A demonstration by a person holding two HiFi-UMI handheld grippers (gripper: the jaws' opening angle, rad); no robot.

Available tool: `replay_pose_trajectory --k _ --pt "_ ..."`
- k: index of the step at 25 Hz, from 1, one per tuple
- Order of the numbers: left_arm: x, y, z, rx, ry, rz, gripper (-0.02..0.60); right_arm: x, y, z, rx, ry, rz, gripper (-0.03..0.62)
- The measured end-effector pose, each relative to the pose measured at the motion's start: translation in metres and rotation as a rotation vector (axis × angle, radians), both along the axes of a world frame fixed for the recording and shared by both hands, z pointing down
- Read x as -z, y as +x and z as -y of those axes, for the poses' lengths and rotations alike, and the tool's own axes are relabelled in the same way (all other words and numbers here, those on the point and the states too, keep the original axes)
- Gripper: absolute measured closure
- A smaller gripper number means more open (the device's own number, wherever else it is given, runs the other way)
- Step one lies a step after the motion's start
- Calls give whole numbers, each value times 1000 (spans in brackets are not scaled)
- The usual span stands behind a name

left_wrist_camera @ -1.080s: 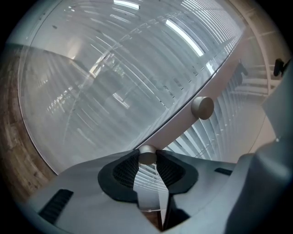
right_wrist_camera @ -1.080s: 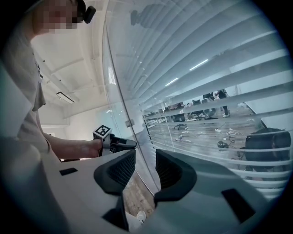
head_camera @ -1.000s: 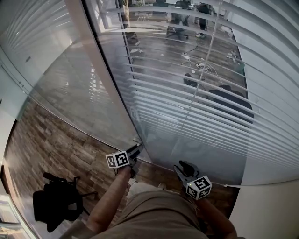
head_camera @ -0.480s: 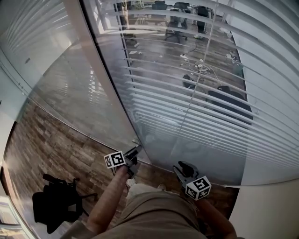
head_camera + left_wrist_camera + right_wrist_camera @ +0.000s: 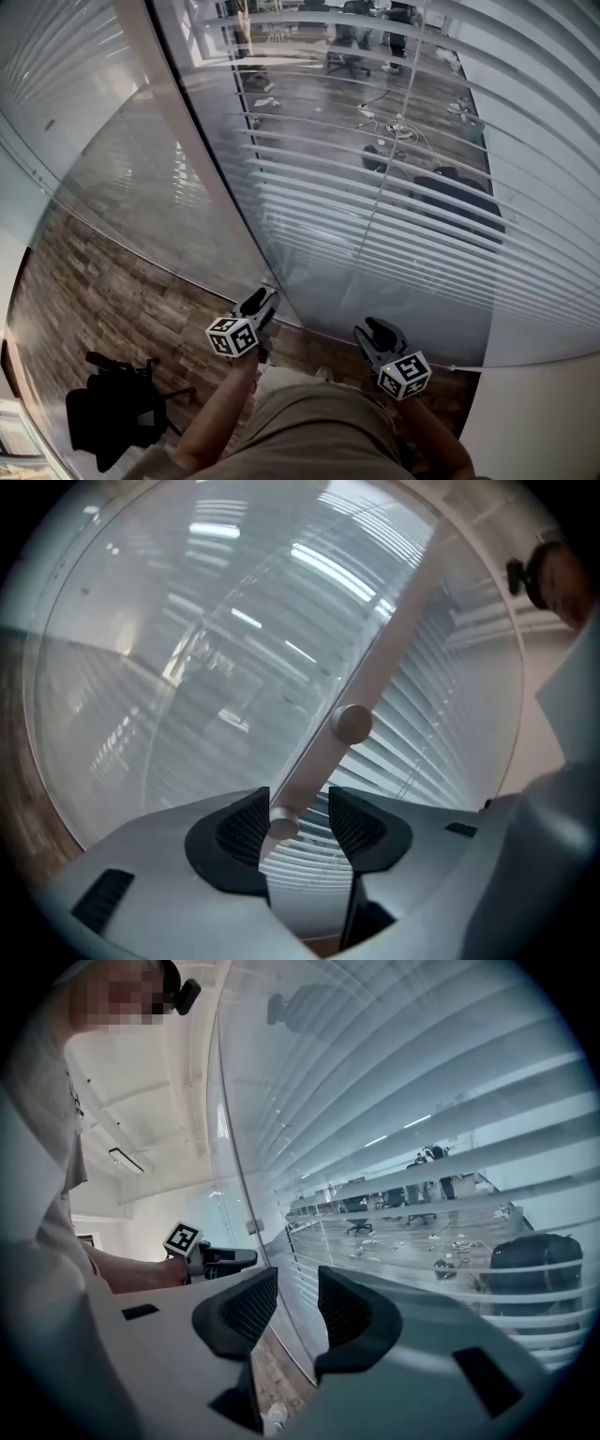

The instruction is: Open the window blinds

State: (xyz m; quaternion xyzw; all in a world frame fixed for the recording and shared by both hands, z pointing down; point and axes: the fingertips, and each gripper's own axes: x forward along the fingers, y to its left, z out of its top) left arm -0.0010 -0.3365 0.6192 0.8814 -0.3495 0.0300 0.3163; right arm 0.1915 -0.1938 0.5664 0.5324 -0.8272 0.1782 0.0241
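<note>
Floor (image 5: pixel 112 281): wood planks under you | your lower left: black office chair (image 5: pixel 112 408) standing on it | past the glass wall (image 5: pixel 187 216): dark bag (image 5: pixel 459 202), loose cables (image 5: pixel 398 127), more chairs (image 5: pixel 347 52) farther off, all on planking.

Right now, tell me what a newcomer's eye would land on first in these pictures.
The white slatted blinds fill the right of the head view along a glass wall. They are tilted enough to show a room with chairs beyond. Low at the left, the left tongs have just been opening, with the end of a pale rod between their jaws, not clamped.
</note>
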Motion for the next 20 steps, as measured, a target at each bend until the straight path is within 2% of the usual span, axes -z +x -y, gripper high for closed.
replay_pose_trajectory --k 3,6,8,11,16,20 --pt "28 6 -4 -15 198 171 388 12 11 2 -22 23 -5 457" --pt "48 21 -10 -49 338 306 388 26 19 4 -36 50 -10 457" --pt "53 25 -12 -51 367 348 388 35 19 5 -38 68 -15 457" --pt "52 24 -13 -31 377 370 390 41 18 5 -40 87 -19 457" --pt "57 30 -22 -43 457 434 406 53 19 4 -46 113 -21 457" --pt "58 37 -33 -66 484 440 431 56 19 -1 -51 134 -28 457"
